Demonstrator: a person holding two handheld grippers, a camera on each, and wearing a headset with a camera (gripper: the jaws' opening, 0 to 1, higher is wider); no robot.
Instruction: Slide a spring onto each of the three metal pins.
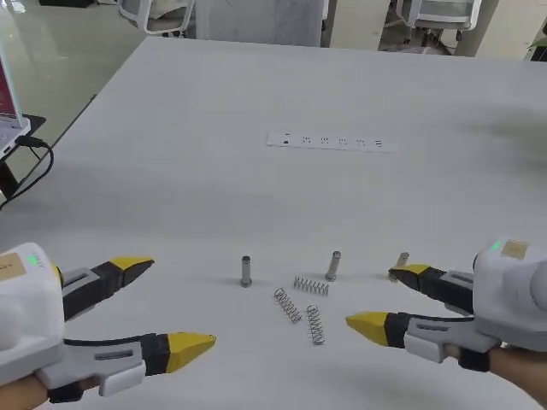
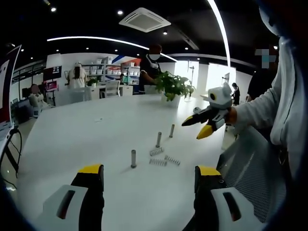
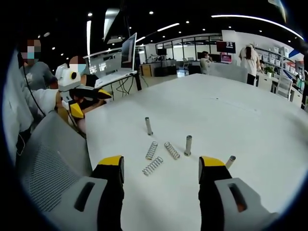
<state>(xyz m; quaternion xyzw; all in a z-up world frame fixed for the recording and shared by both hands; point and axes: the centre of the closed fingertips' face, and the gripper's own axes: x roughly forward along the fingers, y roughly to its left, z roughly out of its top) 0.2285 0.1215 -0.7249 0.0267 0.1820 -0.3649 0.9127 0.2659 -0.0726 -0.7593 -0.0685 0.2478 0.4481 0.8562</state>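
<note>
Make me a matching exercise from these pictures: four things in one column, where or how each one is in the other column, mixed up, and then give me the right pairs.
Things:
1. power strip
2. springs
3. rightmost pin in the head view
4. left gripper

Places or states:
A. lying loose on the table, on the person's side of the pins
B. flat on the table, beyond the pins
C. open, holding nothing
D. just beside a tip of the right gripper

Pairs: 1-B, 2-A, 3-D, 4-C
</note>
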